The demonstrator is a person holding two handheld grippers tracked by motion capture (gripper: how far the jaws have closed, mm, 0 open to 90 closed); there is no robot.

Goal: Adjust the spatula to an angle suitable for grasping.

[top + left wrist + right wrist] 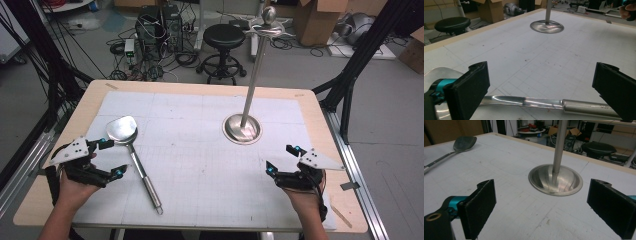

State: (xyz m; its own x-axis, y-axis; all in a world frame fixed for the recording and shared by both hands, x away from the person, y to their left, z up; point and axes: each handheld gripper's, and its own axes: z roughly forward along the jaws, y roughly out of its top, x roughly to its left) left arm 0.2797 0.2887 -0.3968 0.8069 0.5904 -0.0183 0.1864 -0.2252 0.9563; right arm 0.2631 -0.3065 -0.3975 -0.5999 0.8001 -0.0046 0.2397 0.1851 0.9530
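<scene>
The left gripper (109,158) sits low at the table's left side, jaws spread wide (nothing pinched between them). The right gripper (280,158) rests opposite, its jaws likewise apart, pointing forward.

Your wooden table (90,102) carries a white grid mat (200,150), where a steel spatula (131,150) and a pole stand (243,128) rest.

The spatula (131,150) lies on the mat (200,165), well left of the stand (243,127).
</scene>
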